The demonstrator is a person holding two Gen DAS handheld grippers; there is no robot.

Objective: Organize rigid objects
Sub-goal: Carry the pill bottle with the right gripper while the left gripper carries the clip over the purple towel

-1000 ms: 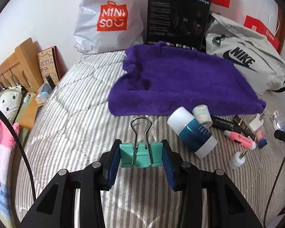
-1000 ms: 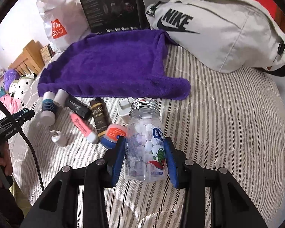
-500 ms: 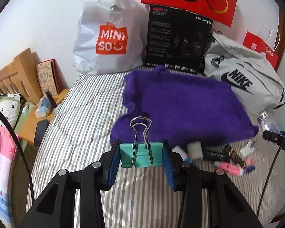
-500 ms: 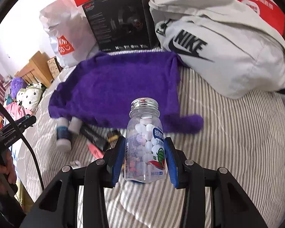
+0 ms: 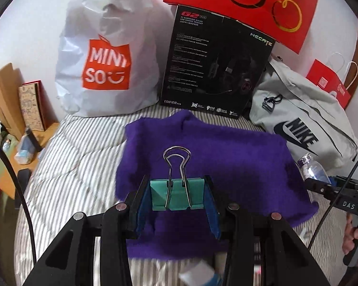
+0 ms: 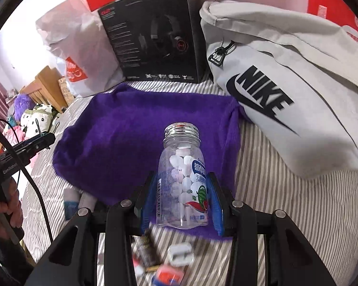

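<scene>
Striped bed (image 5: pixel 66 166) carries a purple towel (image 5: pixel 226 157) before stacked bags. Left claw (image 5: pixel 177 196) clamps a teal binder clip (image 5: pixel 177 195) above it; right claw (image 6: pixel 182 199) grips a clear candy bottle (image 6: pixel 182 178).

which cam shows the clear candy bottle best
The right wrist view: the clear candy bottle stands upright, centred between the right hand-held gripper's pads, label and silver cap visible. The left wrist view catches only its blurred top at the right edge.

Purple towel (image 6: pixel 131 131) lies bare; headset box (image 6: pixel 152 35) and Nike bag (image 6: pixel 286 83) wall its far edge.
</scene>
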